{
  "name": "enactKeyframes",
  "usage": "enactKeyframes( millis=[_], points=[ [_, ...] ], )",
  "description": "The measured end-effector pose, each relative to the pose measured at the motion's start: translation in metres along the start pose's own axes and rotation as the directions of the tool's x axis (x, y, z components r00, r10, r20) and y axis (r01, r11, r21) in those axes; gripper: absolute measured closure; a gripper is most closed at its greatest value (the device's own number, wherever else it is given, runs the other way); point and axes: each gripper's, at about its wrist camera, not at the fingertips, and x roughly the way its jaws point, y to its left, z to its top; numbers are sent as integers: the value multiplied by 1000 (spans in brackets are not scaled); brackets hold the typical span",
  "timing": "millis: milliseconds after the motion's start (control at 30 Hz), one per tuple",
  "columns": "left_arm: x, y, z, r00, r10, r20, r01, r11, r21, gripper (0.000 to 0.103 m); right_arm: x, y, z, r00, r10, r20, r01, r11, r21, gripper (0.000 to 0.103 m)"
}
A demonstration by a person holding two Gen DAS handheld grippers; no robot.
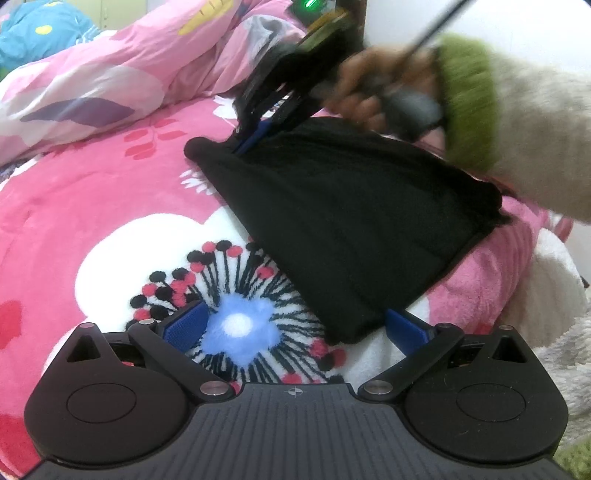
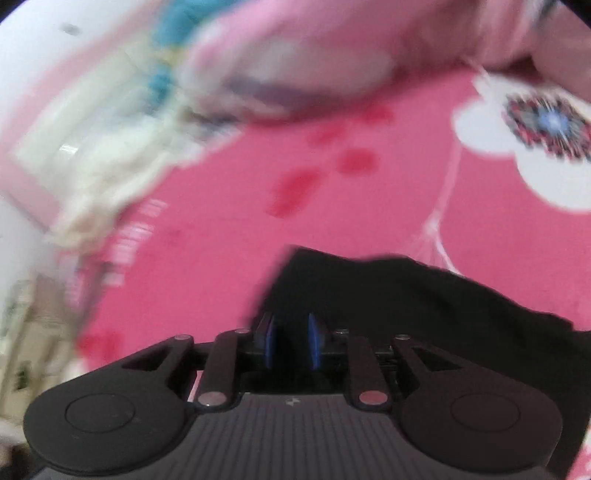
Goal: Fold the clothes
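A black garment [image 1: 351, 221] lies folded flat on a pink flowered blanket [image 1: 92, 221]. My left gripper [image 1: 295, 326] is open at its near corner. The cloth's tip reaches between the blue pads [image 1: 188, 325] and neither pad presses on it. At the far corner my right gripper [image 1: 251, 140] is shut on the garment's edge, held by a person's hand [image 1: 369, 88] in a green-cuffed sleeve [image 1: 469, 99]. The blurred right wrist view shows the right gripper [image 2: 292, 345] with its pads drawn close on the black garment [image 2: 424, 295].
A bunched pink quilt [image 1: 129, 66] lies along the far side of the bed, with a blue patterned cloth [image 1: 37, 33] behind it. White fluffy fabric [image 1: 554, 280] hangs at the right edge. Pale furniture and a wall [image 2: 44, 166] show at the left.
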Motion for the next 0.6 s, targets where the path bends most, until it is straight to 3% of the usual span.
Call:
enactKeyframes(
  millis=[33, 67, 100, 167, 233, 333, 400, 467, 533, 600],
  points=[
    [0, 0, 0, 1000, 0, 0, 0, 1000, 0, 0, 12, -4, 2, 999, -35, 1, 35, 999, 23, 103],
    [0, 0, 0, 1000, 0, 1, 0, 1000, 1, 0, 9, -8, 7, 995, -75, 64, 70, 995, 76, 102],
    [-1, 0, -1, 1000, -1, 2, 1, 1000, 2, 0, 1, -6, 10, 993, -74, 94, 67, 995, 73, 97],
    [-1, 0, -2, 1000, -5, 6, 5, 1000, 1, 0, -16, 0, 17, 988, -57, 141, 51, 998, 46, 96],
    [-2, 0, -2, 1000, -8, 8, 8, 1000, 2, 0, -22, 12, 15, 997, 47, 59, -47, 999, -12, 91],
    [-3, 0, -3, 1000, -10, 10, 10, 1000, 4, 0, -11, 22, 13, 979, 173, -103, -177, 984, -32, 82],
    [-3, -1, -3, 1000, -7, 8, 7, 1000, 4, 0, 16, 17, 17, 984, 123, -130, -123, 992, 2, 82],
    [-3, -1, -3, 1000, -4, 6, 4, 1000, 4, 0, 17, 7, 28, 1000, -4, -8, 5, 998, 62, 90],
    [-3, -1, -2, 1000, -3, 5, 3, 1000, 4, 0, 16, -3, 39, 983, -145, 116, 128, 982, 139, 83],
    [-3, -1, -3, 1000, -5, 8, 5, 1000, 1, 0, -17, -7, 41, 966, -131, 225, 100, 984, 145, 83]
  ],
)
